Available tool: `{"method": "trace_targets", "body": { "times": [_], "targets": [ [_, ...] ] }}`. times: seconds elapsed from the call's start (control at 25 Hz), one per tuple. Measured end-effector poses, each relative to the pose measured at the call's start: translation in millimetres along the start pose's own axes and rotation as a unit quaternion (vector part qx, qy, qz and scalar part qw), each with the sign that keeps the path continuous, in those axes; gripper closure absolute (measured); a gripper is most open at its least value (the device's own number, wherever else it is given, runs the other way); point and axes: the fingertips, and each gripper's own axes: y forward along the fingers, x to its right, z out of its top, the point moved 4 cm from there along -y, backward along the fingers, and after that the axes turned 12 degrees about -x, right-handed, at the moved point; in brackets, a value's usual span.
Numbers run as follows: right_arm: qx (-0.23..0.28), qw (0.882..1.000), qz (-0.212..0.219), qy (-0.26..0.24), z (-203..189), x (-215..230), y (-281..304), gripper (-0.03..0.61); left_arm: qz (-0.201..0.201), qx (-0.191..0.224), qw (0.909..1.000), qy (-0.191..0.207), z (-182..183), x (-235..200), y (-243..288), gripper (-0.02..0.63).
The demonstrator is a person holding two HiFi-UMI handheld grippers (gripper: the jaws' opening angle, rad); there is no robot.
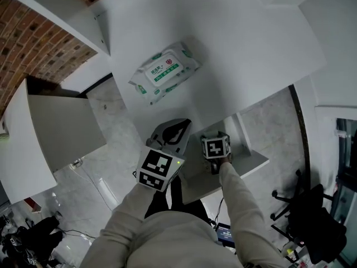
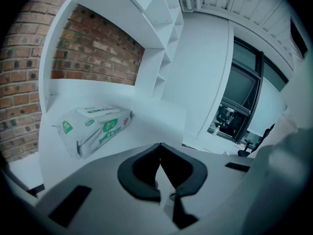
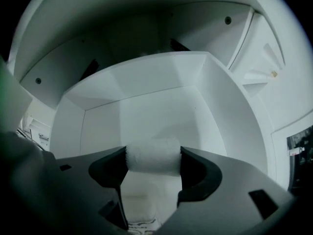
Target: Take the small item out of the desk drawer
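From the head view, the person is standing over a flat white desk top (image 1: pixel 240 49) on which a soft white-and-green pack of wet wipes (image 1: pixel 165 72) is lying, well apart from both tools. The left gripper (image 1: pixel 177 128) is hovering near the desk's front edge. The right gripper (image 1: pixel 215 149) is pointing steeply down into the pulled-out white desk drawer (image 1: pixel 254 162). Its tips are hiding under the marker cube here.

In the left gripper view, the jaws are pressing together with nothing between them, and the wipes pack (image 2: pixel 93 126) is resting on the desk ahead, untouched.

In the right gripper view, the jaws are standing wide and pinching a small white fuzzy roll (image 3: pixel 153 156), which is spanning the whole gap inside the drawer's white box (image 3: pixel 146 106).

The hold is looking shallow, as only the tips are meeting the roll's ends. Soft material may be yielding under them, so a quick lift could let the roll slide out and drop back. Lifting at a slant risks knocking the jaws or the roll against the drawer wall or the desk's underside. The drawer itself is unsupported by the idle left gripper, so a snag might jolt it.
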Motion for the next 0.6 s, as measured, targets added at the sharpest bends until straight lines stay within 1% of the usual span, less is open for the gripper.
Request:
{"method": "trace_targets", "body": {
  "times": [0.28,0.6],
  "targets": [
    [0.033,0.999,-0.001,0.044,-6.5,-3.0,-25.2,0.256,-0.005,0.008,1.0000,-0.002,1.7,4.5,-3.7,0.595],
    [0.095,0.994,0.012,0.049,1.7,-14.5,-59.3,0.256,-0.015,0.014,0.9997,0.015,6.2,15.3,-9.8,0.595]
  ]
}}
